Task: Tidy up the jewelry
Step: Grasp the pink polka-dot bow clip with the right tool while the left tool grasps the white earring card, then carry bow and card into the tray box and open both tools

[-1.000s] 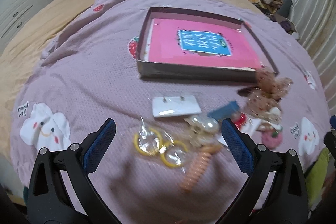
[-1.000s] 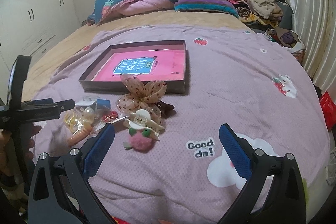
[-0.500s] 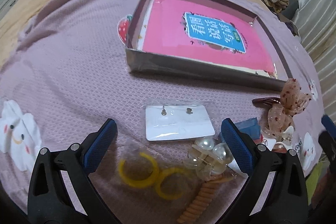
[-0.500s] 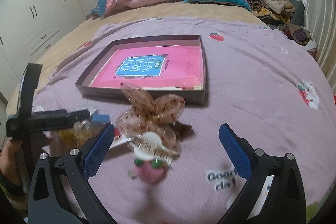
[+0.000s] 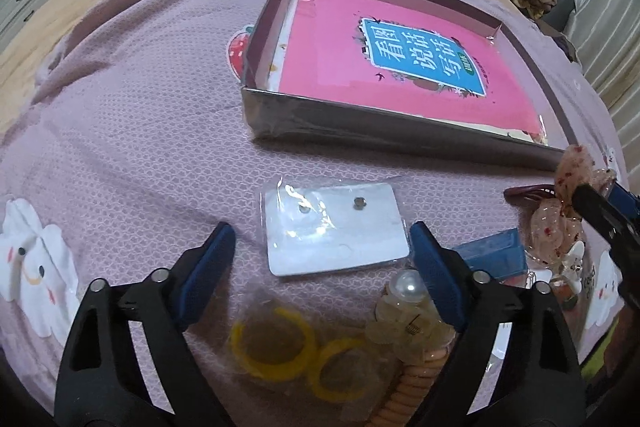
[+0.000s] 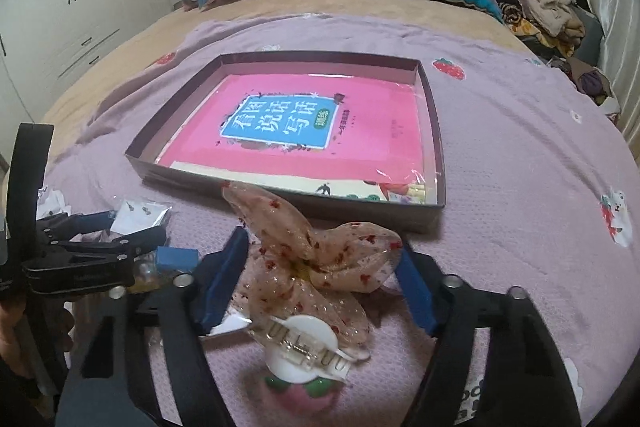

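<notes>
Flimsy, slippery white earring card in clear plastic [image 5: 334, 229] between my wide left hand-held gripper [image 5: 320, 259]; I'd pinch its edges.

A lilac blanket [image 6: 500, 131] printed with red strawberries and white cartoon clouds is covering the bed. A pink book [image 6: 304, 131] with a blue title panel is showing inside a dark brown box [image 6: 434, 131]. A sheer peach bow [image 6: 316, 259] is showing red speckles. Two yellow rings [image 5: 296, 351] are lying near a white card [image 5: 334, 233].
</notes>
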The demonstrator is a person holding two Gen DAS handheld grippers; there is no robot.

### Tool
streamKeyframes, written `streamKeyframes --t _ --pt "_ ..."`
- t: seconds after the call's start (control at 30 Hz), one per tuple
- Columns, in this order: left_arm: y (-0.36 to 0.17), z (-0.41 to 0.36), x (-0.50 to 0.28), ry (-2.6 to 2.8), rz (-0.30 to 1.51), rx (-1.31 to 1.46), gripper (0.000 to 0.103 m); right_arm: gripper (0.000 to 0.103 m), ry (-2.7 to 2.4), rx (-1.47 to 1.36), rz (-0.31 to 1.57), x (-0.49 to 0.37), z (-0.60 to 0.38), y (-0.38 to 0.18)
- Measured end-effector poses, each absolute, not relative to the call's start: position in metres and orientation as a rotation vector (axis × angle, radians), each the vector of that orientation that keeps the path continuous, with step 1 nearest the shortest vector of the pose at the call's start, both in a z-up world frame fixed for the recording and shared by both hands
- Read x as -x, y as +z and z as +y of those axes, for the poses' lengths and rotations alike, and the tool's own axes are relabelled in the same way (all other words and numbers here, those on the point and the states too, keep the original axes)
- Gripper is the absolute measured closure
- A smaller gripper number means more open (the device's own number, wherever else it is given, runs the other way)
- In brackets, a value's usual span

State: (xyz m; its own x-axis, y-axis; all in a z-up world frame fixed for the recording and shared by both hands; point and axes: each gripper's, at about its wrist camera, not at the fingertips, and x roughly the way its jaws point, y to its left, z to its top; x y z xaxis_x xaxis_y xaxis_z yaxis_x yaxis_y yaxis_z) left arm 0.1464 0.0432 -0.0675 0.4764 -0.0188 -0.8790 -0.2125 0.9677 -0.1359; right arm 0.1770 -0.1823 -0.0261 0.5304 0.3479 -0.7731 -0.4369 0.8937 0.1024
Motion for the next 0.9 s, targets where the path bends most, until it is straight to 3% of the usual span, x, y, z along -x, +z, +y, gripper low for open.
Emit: streamKeyframes --t 0.17,0.27,0.4,0.9 --pt "-0.065 0.052 -0.143 0.108 1.065 0.268 0.035 0.081 0.495 0.107 0.847 -0.174 -0.186 -0.019" --pt "-0.063 0.056 -0.140 0.107 1.056 0.278 0.040 0.089 0.506 0.079 0.835 -0.173 -0.191 -0.015" --pt "-0.060 0.064 -0.134 0.113 1.050 0.295 0.045 0.094 0.528 0.029 0.823 -0.169 -0.203 -0.009" --pt "-0.009 0.081 -0.118 0.123 0.943 0.303 0.045 0.095 0.515 -0.112 0.738 -0.149 -0.258 0.031"
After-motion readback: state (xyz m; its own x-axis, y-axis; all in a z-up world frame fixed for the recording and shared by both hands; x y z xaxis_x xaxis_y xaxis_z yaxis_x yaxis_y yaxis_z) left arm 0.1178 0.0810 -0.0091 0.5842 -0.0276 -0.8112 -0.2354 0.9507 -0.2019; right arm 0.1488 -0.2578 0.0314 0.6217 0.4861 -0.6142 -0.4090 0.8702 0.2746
